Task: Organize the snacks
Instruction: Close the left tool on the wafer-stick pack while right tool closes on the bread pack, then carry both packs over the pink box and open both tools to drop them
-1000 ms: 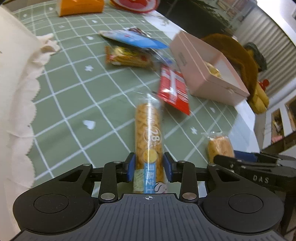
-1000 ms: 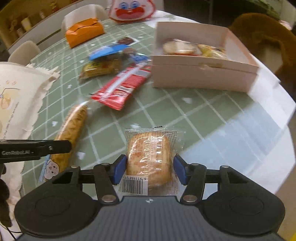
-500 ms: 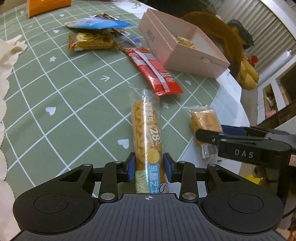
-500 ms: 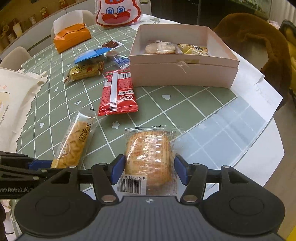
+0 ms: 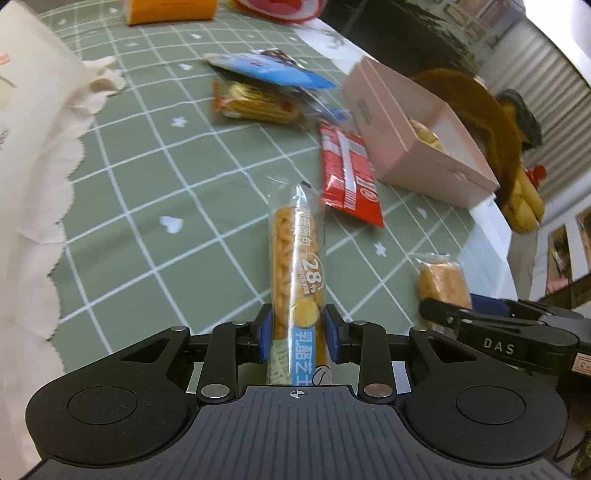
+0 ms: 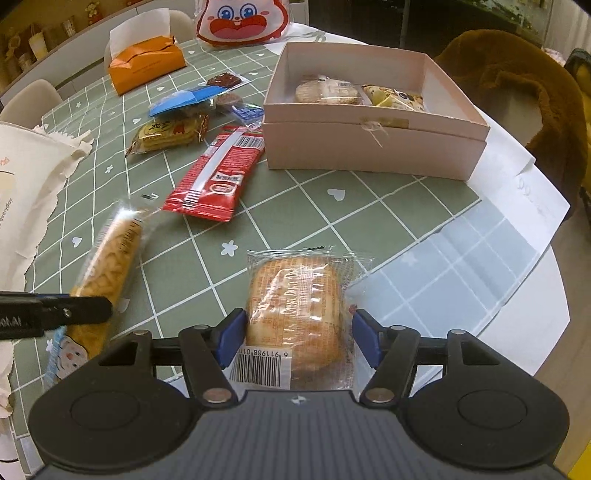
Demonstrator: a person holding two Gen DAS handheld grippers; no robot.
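My left gripper (image 5: 297,339) is shut on a long bread stick pack (image 5: 295,258), held low over the green checked tablecloth; the pack also shows in the right wrist view (image 6: 110,258). My right gripper (image 6: 299,345) is shut on a clear-wrapped bread slice pack (image 6: 295,306), which also shows in the left wrist view (image 5: 441,284). A pink open box (image 6: 369,147) ahead holds a round biscuit pack (image 6: 327,90) and a yellow snack pack (image 6: 397,99). A red snack pack (image 6: 218,173) lies between the grippers and the box.
A yellow-orange snack pack (image 6: 168,134), a blue pack (image 6: 184,101) and small dark sweets (image 6: 225,79) lie further back. An orange tissue box (image 6: 146,66) and a cartoon bag (image 6: 240,20) stand at the far edge. A cream cloth bag (image 6: 22,184) lies left. White paper (image 6: 517,177) covers the right edge.
The left gripper has swung and dropped lower with the bread stick pack, so the box now sits further right. The right gripper has stayed nearly still with the bread slice pack.
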